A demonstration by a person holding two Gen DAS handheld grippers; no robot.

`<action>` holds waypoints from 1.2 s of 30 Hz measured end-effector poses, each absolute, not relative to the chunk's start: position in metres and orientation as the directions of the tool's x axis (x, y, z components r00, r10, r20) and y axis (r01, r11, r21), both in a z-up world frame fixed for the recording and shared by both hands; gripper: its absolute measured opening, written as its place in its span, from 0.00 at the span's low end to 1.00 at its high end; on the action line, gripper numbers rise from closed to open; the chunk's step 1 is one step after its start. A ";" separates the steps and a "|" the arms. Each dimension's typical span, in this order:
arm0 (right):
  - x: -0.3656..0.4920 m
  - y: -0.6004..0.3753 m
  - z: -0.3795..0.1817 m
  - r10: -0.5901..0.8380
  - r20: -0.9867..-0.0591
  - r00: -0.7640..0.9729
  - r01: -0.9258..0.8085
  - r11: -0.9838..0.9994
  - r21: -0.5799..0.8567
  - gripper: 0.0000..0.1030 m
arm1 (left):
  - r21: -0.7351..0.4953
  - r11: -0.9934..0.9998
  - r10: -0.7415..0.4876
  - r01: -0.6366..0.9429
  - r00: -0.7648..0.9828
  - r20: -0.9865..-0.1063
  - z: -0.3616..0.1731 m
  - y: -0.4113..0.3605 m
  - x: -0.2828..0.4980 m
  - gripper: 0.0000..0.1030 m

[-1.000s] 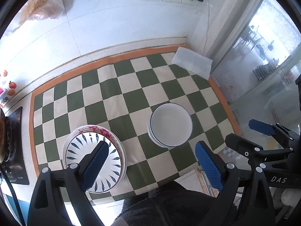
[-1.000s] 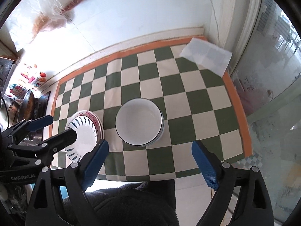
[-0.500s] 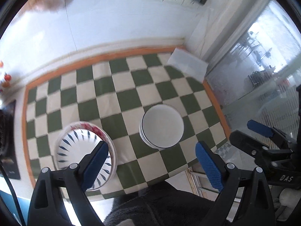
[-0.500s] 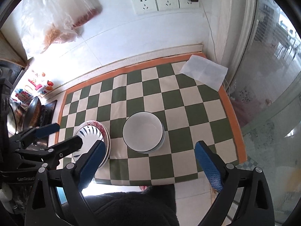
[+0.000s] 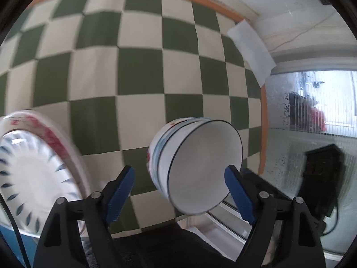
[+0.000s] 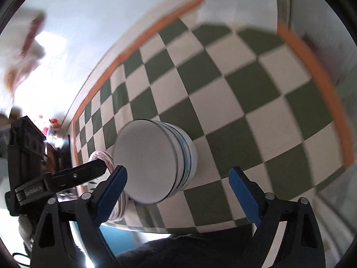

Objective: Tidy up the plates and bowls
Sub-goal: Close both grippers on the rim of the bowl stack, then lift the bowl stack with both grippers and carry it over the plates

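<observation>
While both pairs of fingers stand spread and narrowing around the stacked bowls, untouched, the reach is underway; next, one rim needs pinching.

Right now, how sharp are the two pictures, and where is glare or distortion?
Left wrist view: motion blur smears the patterned plates; the stacked bowls stay fairly sharp. Right wrist view: blur is stronger, the wall is blown out by glare. Both views: the fisheye bends the checkered mat.
</observation>
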State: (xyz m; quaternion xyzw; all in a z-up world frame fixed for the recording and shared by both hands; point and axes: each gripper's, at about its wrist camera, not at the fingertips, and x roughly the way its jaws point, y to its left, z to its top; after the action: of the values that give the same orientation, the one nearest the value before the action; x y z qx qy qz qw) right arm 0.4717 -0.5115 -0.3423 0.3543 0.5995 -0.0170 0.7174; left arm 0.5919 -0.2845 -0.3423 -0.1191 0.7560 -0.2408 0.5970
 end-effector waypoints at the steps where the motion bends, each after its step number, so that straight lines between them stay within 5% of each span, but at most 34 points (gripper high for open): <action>1: 0.475 -0.513 -0.357 0.426 -0.865 0.265 0.465 0.730 0.501 0.87 | -0.508 0.856 -0.469 0.095 -0.271 -0.841 -0.348 -0.286 0.594 0.73; 6: 0.486 -0.511 -0.397 0.510 -0.830 0.226 0.496 0.673 0.549 0.81 | -0.518 0.852 -0.468 0.075 -0.333 -0.818 -0.376 -0.294 0.601 0.55; 13: 0.500 -0.503 -0.435 0.591 -0.782 0.199 0.510 0.619 0.598 0.60 | -0.525 0.847 -0.467 0.082 -0.359 -0.808 -0.395 -0.296 0.605 0.44; 36: 0.510 -0.492 -0.441 0.612 -0.750 0.249 0.455 0.609 0.649 0.50 | -0.536 0.832 -0.480 0.142 -0.298 -0.825 -0.389 -0.284 0.598 0.41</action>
State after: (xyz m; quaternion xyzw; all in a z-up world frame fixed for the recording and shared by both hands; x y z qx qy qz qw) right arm 0.5096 -0.4917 -0.4408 0.4378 0.6097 0.0597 0.6581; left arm 0.5977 -0.2845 -0.3892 -0.1112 0.7598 -0.2675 0.5821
